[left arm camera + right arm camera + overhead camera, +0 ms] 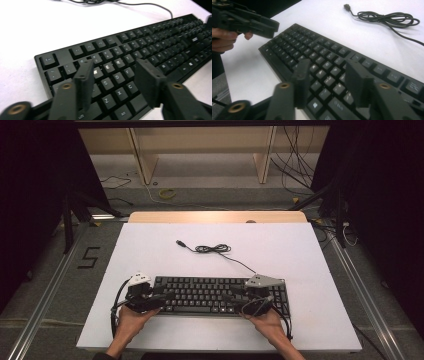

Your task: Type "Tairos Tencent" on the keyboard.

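Note:
A black keyboard (pixel 215 295) lies near the front of the white table top, and its thin black cable (pixel 212 249) runs back to a loose coil ending in a USB plug (pixel 179 242). My left gripper (pixel 167 297) reaches in over the keyboard's left end. In the left gripper view its jaws (pixel 112 72) stand apart above the letter keys (pixel 117 62), holding nothing. My right gripper (pixel 235 292) hovers over the right half. Its jaws (pixel 325 72) are likewise parted above the keyboard (pixel 312 47) with nothing between them. The right gripper view also catches the left gripper (pixel 272 27) and the coiled cable (pixel 387 17).
The white table top (pixel 150 250) has a wooden strip (pixel 215 216) along its back edge. Beyond it stand wooden shelf legs (pixel 142 162) with loose wires on the floor (pixel 300 165). Metal rails (pixel 50 290) run along both sides, and black curtains hang at left and right.

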Motion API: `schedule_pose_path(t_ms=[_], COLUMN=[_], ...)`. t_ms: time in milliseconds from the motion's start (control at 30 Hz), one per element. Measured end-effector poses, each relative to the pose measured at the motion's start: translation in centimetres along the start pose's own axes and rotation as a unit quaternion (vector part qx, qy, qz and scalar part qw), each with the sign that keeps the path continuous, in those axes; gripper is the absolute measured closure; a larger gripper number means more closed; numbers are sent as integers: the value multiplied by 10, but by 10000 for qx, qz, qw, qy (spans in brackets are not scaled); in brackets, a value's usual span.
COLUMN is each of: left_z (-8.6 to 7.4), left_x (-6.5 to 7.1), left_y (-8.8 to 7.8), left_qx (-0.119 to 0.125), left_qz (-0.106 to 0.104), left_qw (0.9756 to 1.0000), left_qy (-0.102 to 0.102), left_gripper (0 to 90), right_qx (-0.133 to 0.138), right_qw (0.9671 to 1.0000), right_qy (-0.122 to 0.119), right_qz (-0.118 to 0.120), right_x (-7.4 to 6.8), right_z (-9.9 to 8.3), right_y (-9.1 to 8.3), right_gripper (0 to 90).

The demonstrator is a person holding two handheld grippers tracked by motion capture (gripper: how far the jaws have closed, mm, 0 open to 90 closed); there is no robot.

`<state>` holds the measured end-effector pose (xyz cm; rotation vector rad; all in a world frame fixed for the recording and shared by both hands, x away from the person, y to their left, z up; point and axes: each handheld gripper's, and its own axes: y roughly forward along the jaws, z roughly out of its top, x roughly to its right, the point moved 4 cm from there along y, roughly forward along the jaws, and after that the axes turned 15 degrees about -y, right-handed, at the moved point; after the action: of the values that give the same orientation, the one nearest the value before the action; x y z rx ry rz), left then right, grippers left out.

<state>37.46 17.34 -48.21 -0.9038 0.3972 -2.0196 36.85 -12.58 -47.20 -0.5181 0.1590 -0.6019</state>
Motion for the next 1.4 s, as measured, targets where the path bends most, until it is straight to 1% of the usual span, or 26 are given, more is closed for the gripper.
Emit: schedule_pose_path(t_ms=[67,167,200,367,400,433,533,600,667,733,900,1200,1400], left_z=[0,-1,-2,-2,-3,-3,-4,-5,-5,-5,-6,-7,-7], left_x=[2,4,5,7,7,7,7,7,7,7,7,8,9], left_y=[-2,-4,-4,-7,-7,-7,-7,-7,-7,-8,-9,-8,-8], left_qx=[47,91,104,207,200,203,183,192,186,217,245,260,265], left_qz=[-31,-75,-95,-135,-136,-128,-140,-144,-151,-156,-170,-166,-179], left_qw=[10000,9999,9999,9997,9997,9997,9997,9997,9997,9996,9995,9994,9993], left_qy=[26,26,46,68,94,87,69,53,92,110,110,126,190], left_gripper=[414,373,373,333,320,320,301,297,292,288,284,271,259], right_qx=[-28,-46,-46,-146,-182,-182,-237,-253,-287,-331,-394,-477,-552], right_qw=[10000,10000,10000,9998,9996,9996,9994,9994,9992,9989,9986,9982,9978], right_qy=[-35,-72,-72,-144,-168,-168,-220,-216,-243,-262,-269,-266,-246], right_qz=[17,35,35,83,96,96,128,133,150,204,237,250,270], right_x=[1,0,0,-2,-3,-3,-4,-5,-5,-7,-9,-9,-10], right_z=[4,9,9,12,13,13,16,16,18,19,20,21,21], right_y=[8,16,16,27,31,31,38,40,44,49,57,64,68], right_gripper=[647,701,701,787,818,818,877,886,900,900,900,900,900])
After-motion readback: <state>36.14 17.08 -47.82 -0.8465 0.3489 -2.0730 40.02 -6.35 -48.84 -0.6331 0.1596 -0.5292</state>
